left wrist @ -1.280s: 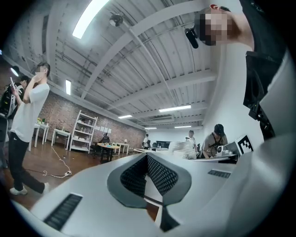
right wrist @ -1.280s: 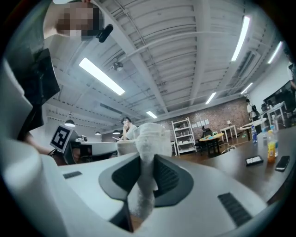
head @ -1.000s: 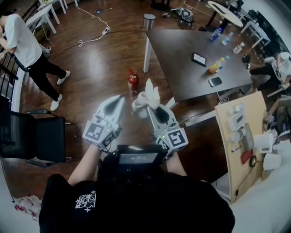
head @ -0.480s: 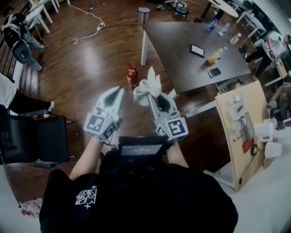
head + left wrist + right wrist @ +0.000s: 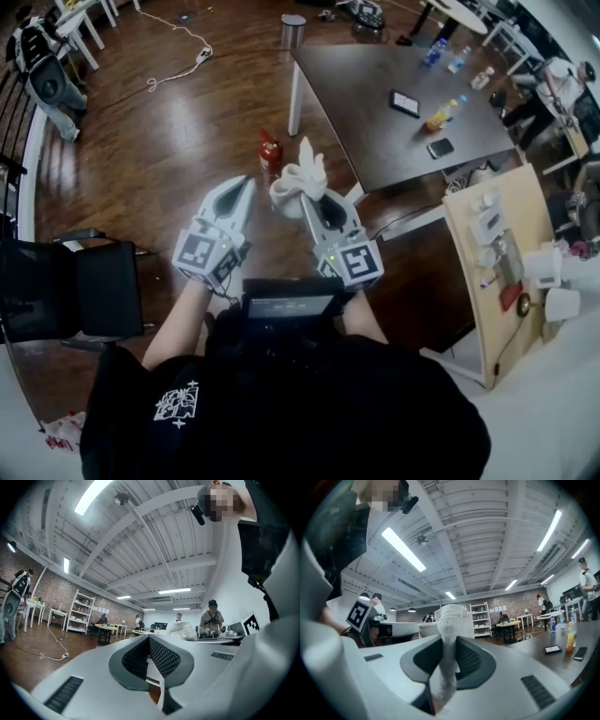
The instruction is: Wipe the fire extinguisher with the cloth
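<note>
**White cloth in the tongs, extinguisher not yet touched**

Cloth [image 5: 298, 183]: bunched and white, standing up out of the right gripper [image 5: 305, 195]. The right gripper view shows the jaws closed on a narrow fold of it, with the bulk of the fabric mushrooming above the pads [image 5: 468, 660].

Left gripper [image 5: 246, 181]: level with the right one, just beside it, not touching the cloth. In its own view the jaws are drawn together and nothing sits between them.

Fire extinguisher [image 5: 271, 155]: red, upright on the wooden floor [image 5: 169, 141], beyond both grippers and near the white leg of the dark table [image 5: 375, 112]. Both tools are held up in front of the person's chest, well apart from it.

Progress, as I judge it: the pick-up is done and the cloth is secured. The wiping has not begun, since no fabric meets the red body.

What is left:
- close the gap to the extinguisher
- come down to floor level
- bring the cloth against the cylinder and rub it over

The empty left tool could steady the bottle, which may otherwise tip under the rubbing.
</note>
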A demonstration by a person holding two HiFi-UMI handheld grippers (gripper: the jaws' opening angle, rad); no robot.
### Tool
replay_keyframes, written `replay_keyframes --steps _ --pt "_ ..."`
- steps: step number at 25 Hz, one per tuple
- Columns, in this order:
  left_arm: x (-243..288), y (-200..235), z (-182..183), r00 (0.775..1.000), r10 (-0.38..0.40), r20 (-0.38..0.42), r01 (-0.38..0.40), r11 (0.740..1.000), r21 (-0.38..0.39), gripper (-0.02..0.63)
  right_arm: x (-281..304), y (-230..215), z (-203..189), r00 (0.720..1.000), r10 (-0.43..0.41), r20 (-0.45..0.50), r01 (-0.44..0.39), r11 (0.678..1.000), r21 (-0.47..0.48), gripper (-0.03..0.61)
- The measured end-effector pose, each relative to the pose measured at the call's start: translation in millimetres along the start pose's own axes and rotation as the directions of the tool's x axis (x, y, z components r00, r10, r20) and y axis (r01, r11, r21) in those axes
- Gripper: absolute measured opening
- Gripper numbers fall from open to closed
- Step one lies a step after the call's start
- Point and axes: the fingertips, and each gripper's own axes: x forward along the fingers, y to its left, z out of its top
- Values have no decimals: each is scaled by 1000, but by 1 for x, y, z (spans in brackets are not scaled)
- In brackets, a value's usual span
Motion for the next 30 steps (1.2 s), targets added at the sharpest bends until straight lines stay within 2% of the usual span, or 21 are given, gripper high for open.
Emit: replay_keyframes --steps 10,30 --pt "0 1 2 1000 -8 7 8 1000 0 2 -2 -3 1 1000 -28 -2 28 1000 -13 91" --pt "-7 -2 6 1000 -13 -1 13 1000 3 3 -2 7 -1 1000 -27 -4 27 1000 -14 91"
